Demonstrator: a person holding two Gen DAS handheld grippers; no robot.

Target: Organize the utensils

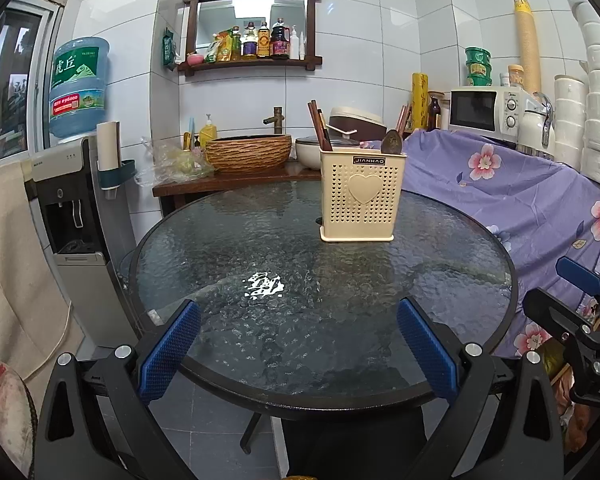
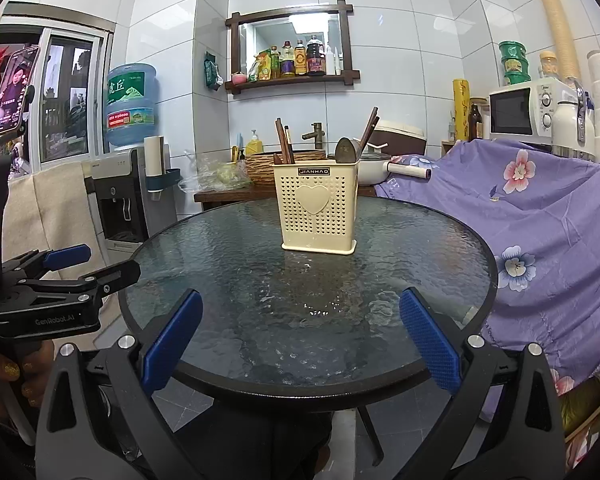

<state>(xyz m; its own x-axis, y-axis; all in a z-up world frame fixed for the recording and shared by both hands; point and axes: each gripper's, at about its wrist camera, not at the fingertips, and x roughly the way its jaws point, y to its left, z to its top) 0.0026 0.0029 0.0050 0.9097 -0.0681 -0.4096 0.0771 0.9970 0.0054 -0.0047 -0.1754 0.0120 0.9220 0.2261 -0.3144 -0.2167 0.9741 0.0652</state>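
A cream perforated utensil holder [image 1: 360,198] [image 2: 316,210] with a heart on its front stands upright on the round glass table [image 1: 260,280] [image 2: 240,280], toward the far side. Brown chopsticks [image 1: 318,126] [image 2: 284,142] and a dark spoon [image 1: 393,142] [image 2: 345,150] stick out of its top. My left gripper [image 1: 298,316] hangs open over the table's near edge, nothing between its blue pads. My right gripper [image 2: 300,312] is also open and empty above the near edge. Each gripper shows at the side of the other's view.
A purple floral cloth [image 1: 520,200] [image 2: 540,220] covers furniture at the right. Behind the table sit a wooden counter with a woven basin [image 1: 248,154], a rice cooker and a microwave [image 1: 488,110]. A water dispenser [image 1: 76,200] stands at the left.
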